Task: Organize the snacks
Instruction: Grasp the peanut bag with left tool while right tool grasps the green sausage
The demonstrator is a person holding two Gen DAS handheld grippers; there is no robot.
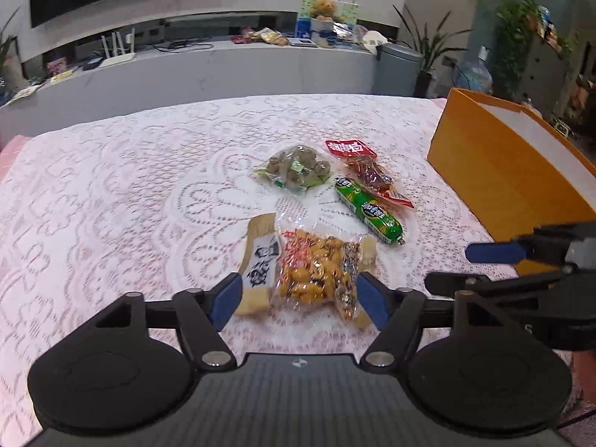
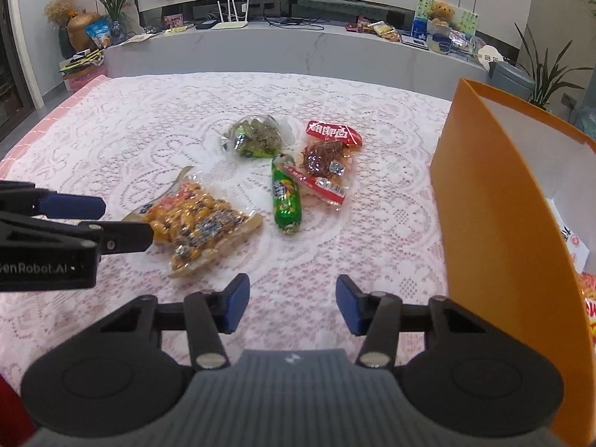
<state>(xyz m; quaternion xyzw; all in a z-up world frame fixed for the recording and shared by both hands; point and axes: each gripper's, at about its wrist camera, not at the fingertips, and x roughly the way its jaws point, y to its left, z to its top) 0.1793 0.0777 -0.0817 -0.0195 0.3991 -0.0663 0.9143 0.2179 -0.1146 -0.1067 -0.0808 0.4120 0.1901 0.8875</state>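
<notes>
Jaws wide on the left gripper (image 1: 296, 300), bracketing but not pressing a clear packet of orange-yellow snacks (image 1: 316, 273); the right gripper (image 2: 292, 305) stands partly open, empty, over the pink lace tablecloth (image 2: 149, 119). The tall orange cardboard box (image 2: 495, 201) already holds some packets. Still out: a green-wrapped sausage stick (image 2: 285, 201), a red-labelled packet (image 2: 327, 156), a clear green-filled bag (image 2: 257, 136).

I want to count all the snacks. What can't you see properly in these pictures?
- Orange box contents: in the right wrist view its near wall hides most; only packet corners peek out. In the left wrist view the wall hides everything.
- Beige packet: partly under the yellow snack bag; its print is blurred.
- Snacks on the far counter: too small to identify.
</notes>
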